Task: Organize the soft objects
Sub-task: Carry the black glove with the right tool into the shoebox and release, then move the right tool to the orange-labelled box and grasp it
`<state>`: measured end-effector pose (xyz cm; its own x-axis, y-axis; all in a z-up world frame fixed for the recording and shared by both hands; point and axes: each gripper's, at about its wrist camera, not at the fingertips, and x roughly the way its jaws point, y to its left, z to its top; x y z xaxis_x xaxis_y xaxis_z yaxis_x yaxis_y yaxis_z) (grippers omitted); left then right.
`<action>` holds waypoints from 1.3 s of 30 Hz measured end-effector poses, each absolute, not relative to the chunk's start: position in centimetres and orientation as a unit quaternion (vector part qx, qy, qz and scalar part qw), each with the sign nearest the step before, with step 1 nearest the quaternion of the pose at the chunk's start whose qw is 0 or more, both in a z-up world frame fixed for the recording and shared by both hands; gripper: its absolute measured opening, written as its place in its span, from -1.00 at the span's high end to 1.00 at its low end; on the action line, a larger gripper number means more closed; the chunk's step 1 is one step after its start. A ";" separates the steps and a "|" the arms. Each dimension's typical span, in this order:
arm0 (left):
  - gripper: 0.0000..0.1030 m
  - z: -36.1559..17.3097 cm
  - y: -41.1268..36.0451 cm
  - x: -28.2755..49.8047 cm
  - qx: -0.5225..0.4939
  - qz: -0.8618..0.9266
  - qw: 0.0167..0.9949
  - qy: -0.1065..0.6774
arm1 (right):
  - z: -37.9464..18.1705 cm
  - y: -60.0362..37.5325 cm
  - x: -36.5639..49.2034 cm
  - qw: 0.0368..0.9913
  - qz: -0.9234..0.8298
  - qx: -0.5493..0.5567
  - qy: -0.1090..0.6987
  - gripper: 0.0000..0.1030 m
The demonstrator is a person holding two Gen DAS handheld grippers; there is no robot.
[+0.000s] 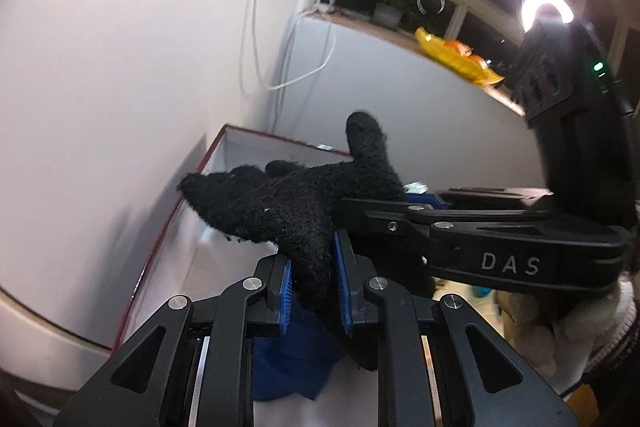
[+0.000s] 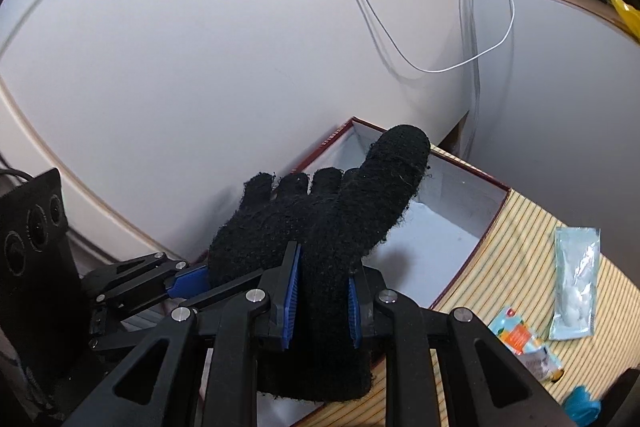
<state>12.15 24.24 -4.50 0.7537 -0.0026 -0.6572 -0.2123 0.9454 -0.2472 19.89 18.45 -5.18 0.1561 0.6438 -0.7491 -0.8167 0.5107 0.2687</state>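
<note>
The white wall (image 2: 224,39) fills the far side of both views, with a window sill (image 1: 380,27) off to the far right. Against the wall stands an open box (image 2: 452,227) with a dark red rim and a pale inside, resting on a striped mat (image 2: 532,267) that covers the counter. Nothing can be seen lying in the part of the box that shows.

Held above the near end of the box is a black knitted glove (image 2: 320,219), fingers pointing toward the far wall and thumb sticking up. Both claws are closed on it: the right claw (image 2: 322,303) pinches the cuff end between its blue pads, and the left claw (image 1: 314,287) grips the glove's lower edge, coming in from the left.

This looks like the placing step, the glove carried over the box and not yet released. The next move probably calls for lowering it inside the walls, then opening both claws so it settles flat without snagging on a pad.

On the mat to the right lie a clear packet (image 2: 574,283) and smaller wrappers (image 2: 520,339), well apart from the box.
</note>
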 end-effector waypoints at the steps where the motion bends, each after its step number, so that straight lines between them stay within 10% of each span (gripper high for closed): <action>1: 0.56 -4.8 24.4 12.3 -0.153 0.061 0.921 0.353 | -5.5 18.7 20.0 0.762 0.471 -0.108 0.431 0.45; 5: -0.34 -5.7 24.0 12.5 -0.127 0.094 0.917 0.367 | -5.7 18.3 20.7 0.783 0.439 -0.100 0.430 -0.29; 39: -0.37 -4.0 13.6 2.2 -0.155 -0.030 0.929 0.335 | -6.8 -8.1 18.0 0.798 0.389 0.085 0.453 -0.33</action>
